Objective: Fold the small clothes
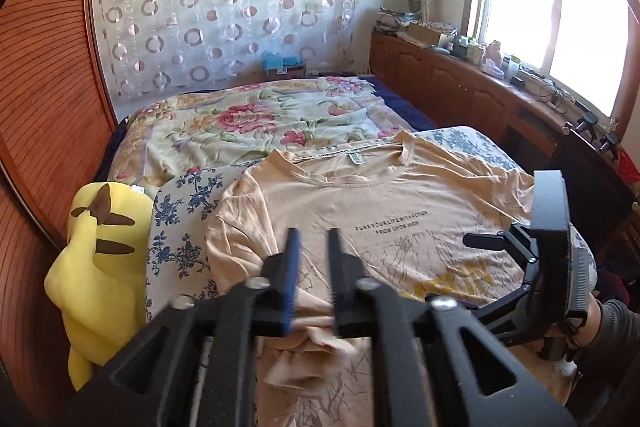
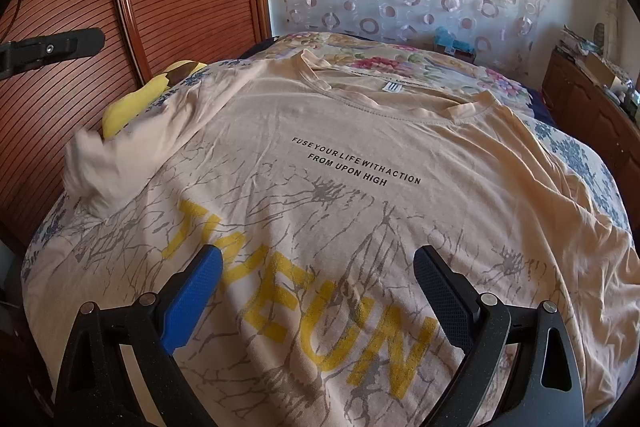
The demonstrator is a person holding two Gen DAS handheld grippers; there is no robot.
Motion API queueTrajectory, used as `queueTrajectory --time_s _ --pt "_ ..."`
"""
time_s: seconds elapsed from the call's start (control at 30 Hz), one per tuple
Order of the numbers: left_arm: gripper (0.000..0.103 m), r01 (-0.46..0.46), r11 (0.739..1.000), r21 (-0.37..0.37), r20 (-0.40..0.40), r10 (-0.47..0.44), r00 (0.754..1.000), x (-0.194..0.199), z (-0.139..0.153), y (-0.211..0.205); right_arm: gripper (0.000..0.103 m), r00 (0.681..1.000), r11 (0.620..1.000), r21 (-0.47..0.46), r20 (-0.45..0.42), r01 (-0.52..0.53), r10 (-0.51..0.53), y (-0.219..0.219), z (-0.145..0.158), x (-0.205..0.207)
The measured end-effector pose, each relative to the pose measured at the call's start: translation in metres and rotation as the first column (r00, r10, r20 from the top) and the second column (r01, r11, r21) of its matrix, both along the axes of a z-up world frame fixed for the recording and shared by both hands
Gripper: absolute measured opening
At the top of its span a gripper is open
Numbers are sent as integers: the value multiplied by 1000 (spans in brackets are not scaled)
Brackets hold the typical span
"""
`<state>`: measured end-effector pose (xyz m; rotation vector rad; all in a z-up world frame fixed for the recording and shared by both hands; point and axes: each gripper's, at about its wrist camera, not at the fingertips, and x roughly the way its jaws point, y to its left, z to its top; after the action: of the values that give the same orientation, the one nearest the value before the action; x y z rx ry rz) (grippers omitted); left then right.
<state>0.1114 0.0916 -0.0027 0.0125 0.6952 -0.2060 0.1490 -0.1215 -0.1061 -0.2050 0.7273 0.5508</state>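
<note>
A beige T-shirt (image 1: 380,203) (image 2: 340,131) lies face up on the bed, with black lettering on the chest and yellow letters lower down. Its left sleeve (image 2: 104,167) lies bunched and blurred on the shirt's edge. My left gripper (image 1: 314,233) hovers above that side, its jaws a narrow gap apart with nothing pinched between them. One of its fingers (image 2: 52,47) shows high above the sleeve. Blurred cloth (image 1: 316,351) sits below the fingers. My right gripper (image 2: 318,253) (image 1: 516,227) stands wide open just over the yellow print, holding nothing.
A yellow plush toy (image 1: 100,267) (image 2: 136,99) sits at the bed's left edge beside a wooden slatted door (image 1: 40,107). A floral quilt (image 1: 248,123) covers the far bed. A cluttered wooden cabinet (image 1: 460,75) runs under the window. A person's sleeved hand (image 1: 608,323) holds the right gripper.
</note>
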Motion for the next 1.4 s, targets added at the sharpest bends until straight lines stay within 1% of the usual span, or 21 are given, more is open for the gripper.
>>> queueTrajectory --time_s 0.03,0.07,0.1,0.13,0.17,0.2,0.23,0.27,0.33,0.53,0.67,0.73,0.77,0.83,0.97,1.17,1.3,1.33,1.37,1.4 --pt "31 6 1000 -9 7 -5 1000 -4 0 3 97 1000 1000 0 0 -1 1 0 0 0" --pt "38 -1 1000 -4 9 1 1000 -7 -2 6 97 1000 1000 0 -1 -1 1 0 0 0" --pt "43 -14 1000 7 8 14 1000 -9 -4 8 97 1000 1000 1 0 -1 1 0 0 0" --pt "46 -27 999 19 8 27 1000 -12 -6 9 97 1000 1000 1 -1 -1 1 0 0 0" --pt "46 -40 999 28 3 40 999 -14 -11 12 97 1000 1000 2 -2 0 0 0 0 0" --pt "47 -48 998 31 -8 48 999 -16 -16 15 97 1000 1000 3 -3 0 0 0 0 0" --pt "49 -60 998 32 -28 61 998 -18 -23 23 97 1000 1000 4 -3 0 0 -1 0 -1" --pt "64 -69 997 32 -40 70 997 -21 -29 26 97 1000 1000 3 -4 0 0 -1 -1 -1" --pt "79 -97 995 34 -65 99 993 -23 -47 40 97 1000 1000 0 -5 0 0 0 -2 -2" --pt "79 -175 983 53 -164 182 970 -19 -94 70 97 1000 1000 -14 -7 -4 4 2 0 1" --pt "79 -192 977 93 -211 208 955 -16 -113 75 97 1000 1000 -17 -9 -5 5 2 -1 2" --pt "79 -189 977 94 -228 206 952 -15 -117 75 97 1000 1000 -21 -7 -6 6 4 -1 2" --pt "79 -190 978 83 -217 204 955 -16 -118 76 97 1000 1000 -22 -7 -6 6 4 -1 2" --pt "80 -188 979 85 -205 201 958 -17 -118 76 97 1000 1000 -22 -8 -7 6 4 -1 2" --pt "87 -175 982 77 -200 187 962 -18 -121 74 97 1000 1000 -22 -11 -10 10 5 -2 1" --pt "87 -174 982 74 -195 186 963 -19 -121 73 97 1000 1000 -8 -2 -30 30 5 0 0" --pt "88 -175 982 73 -196 187 963 -20 -120 75 90 996 996 19 1 -90 90 13 8 -2" --pt "88 -176 982 72 -196 187 963 -20 -121 74 86 994 994 25 10 -108 108 17 12 -3" --pt "89 -176 982 71 -197 187 963 -20 -121 74 78 992 992 28 24 -126 125 21 17 -4" --pt "89 -175 982 70 -197 186 963 -20 -121 74 74 988 989 29 40 -148 147 27 21 -5"
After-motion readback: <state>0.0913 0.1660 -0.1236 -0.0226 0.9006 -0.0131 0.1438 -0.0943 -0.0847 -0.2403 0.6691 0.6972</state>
